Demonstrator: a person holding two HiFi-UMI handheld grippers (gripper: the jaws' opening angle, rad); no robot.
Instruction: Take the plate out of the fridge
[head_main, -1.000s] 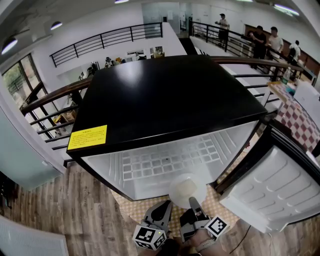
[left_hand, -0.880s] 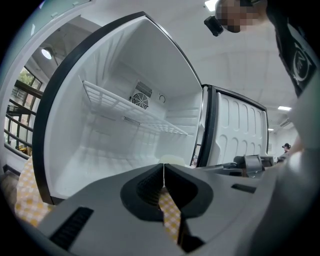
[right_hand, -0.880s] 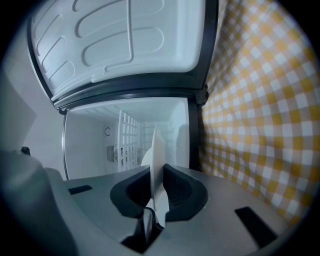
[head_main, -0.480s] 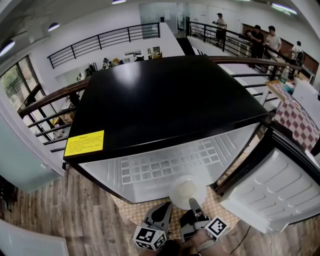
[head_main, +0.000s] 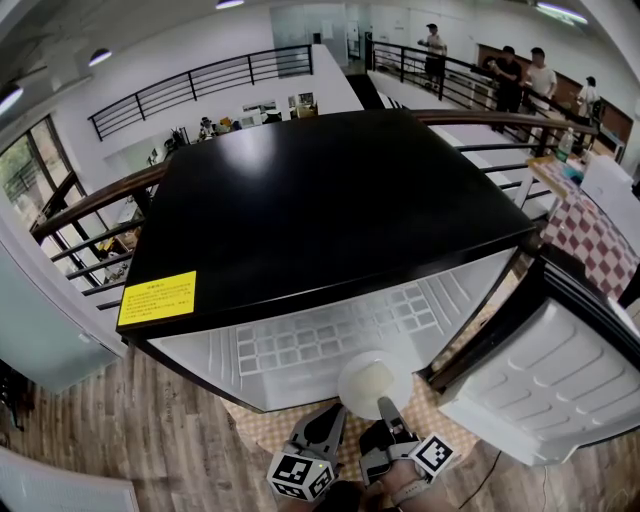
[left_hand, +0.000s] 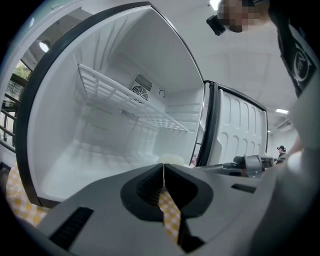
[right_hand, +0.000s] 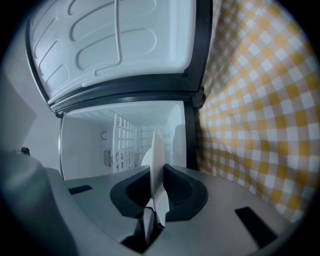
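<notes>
The right gripper (head_main: 386, 408) is clamped on the rim of the white plate (head_main: 371, 381), which it holds edge-on at the front opening of the black-topped mini fridge (head_main: 330, 200), just off the fridge's lower lip and above the yellow-checked cloth (head_main: 262, 426). The left gripper (head_main: 322, 428) hangs beside it, jaws pressed together on nothing. The pick-up looks done; what remains is drawing the plate fully clear of the fridge, whose door (head_main: 545, 385) stands open.
</notes>
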